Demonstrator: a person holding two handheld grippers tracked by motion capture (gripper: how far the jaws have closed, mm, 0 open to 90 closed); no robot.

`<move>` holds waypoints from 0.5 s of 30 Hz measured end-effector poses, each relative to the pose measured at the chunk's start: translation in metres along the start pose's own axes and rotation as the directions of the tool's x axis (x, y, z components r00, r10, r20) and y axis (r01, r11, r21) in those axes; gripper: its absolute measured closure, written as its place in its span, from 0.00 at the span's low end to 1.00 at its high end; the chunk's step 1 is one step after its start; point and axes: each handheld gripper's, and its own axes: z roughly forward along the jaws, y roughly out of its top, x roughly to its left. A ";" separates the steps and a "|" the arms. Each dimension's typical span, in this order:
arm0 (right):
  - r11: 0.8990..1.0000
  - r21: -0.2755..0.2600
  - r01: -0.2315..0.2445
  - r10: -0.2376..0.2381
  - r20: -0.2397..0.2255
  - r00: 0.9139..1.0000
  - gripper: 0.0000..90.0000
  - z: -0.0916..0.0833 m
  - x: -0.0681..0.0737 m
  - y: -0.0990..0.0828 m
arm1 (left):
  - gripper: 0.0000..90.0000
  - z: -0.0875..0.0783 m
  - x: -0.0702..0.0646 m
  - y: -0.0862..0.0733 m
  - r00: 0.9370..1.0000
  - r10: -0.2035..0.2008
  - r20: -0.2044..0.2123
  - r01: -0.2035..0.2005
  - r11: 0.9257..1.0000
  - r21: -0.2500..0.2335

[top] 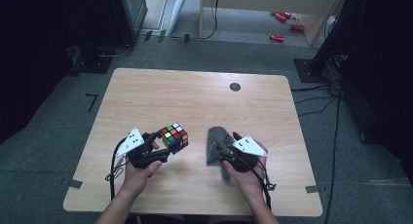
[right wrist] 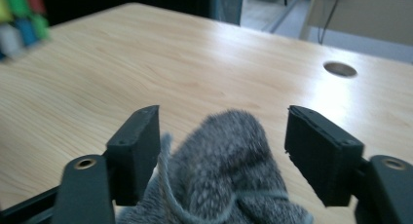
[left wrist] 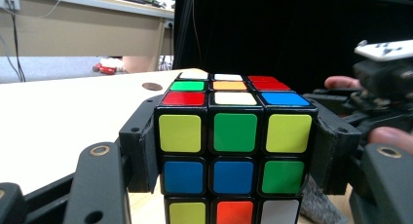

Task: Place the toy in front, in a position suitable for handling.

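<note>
A scrambled colour cube (top: 174, 137) hangs just above the wooden table, left of centre. My left gripper (top: 162, 145) is shut on it. In the left gripper view both pads (left wrist: 141, 151) press the cube's (left wrist: 234, 151) left and right sides. A grey fuzzy cloth (top: 215, 142) lies bunched on the table right of centre. My right gripper (top: 225, 152) stands open over its near end. In the right gripper view the cloth (right wrist: 224, 175) rises between the spread jaws, brushing the left pad (right wrist: 139, 151) and clear of the right one.
The wooden table (top: 195, 102) has a dark cable hole (top: 235, 86) at the back right of centre. Red objects (top: 282, 27) lie on the floor beyond. Cables (top: 336, 117) run along the floor at the right. The other hand's gripper (left wrist: 384, 83) shows in the left gripper view.
</note>
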 end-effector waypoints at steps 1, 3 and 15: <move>1.000 -0.009 0.005 -0.005 -0.020 1.000 0.31 -0.001 0.004 0.002 | 0.39 0.000 0.000 0.000 1.000 -0.001 -0.003 0.001 1.000 -0.002; 1.000 -0.022 0.004 -0.005 -0.079 0.997 0.31 -0.002 0.014 0.005 | 0.39 0.002 -0.002 0.000 1.000 -0.003 -0.005 0.003 1.000 -0.007; 0.998 -0.027 0.056 -0.061 -0.270 0.961 0.24 0.007 0.072 0.000 | 0.39 0.015 -0.024 -0.010 0.999 -0.021 -0.030 0.021 1.000 -0.012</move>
